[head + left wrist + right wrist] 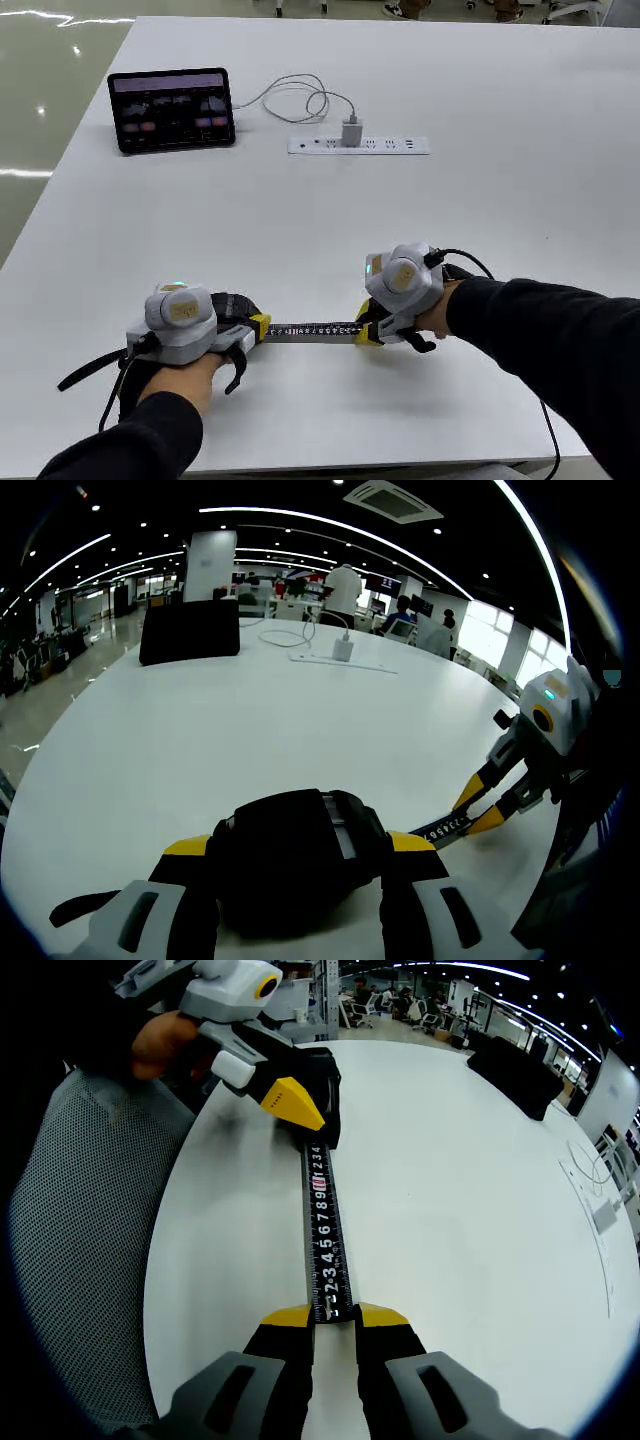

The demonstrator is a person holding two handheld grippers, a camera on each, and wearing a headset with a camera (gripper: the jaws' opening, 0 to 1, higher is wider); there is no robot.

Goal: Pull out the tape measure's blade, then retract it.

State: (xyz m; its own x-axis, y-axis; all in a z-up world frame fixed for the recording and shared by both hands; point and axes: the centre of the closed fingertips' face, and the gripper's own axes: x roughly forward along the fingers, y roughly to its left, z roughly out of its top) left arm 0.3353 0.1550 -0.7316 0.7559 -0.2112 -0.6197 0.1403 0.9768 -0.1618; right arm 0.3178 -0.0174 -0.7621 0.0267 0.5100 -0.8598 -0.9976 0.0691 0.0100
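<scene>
Low at frame centre on the white counter (400, 220), left gripper (256, 328) clenches the black tape measure (300, 865), right gripper (333, 1316) pinches the blade (322, 1230) tip, blade stretched between them.

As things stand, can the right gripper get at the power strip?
Probably not yet: the right gripper is shut on the blade. Bare table lies between it and the power strip, so the way looks free once it lets go.

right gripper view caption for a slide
Right gripper grips the tape measure blade, pulled out over the white table from its case in the left gripper.
</scene>
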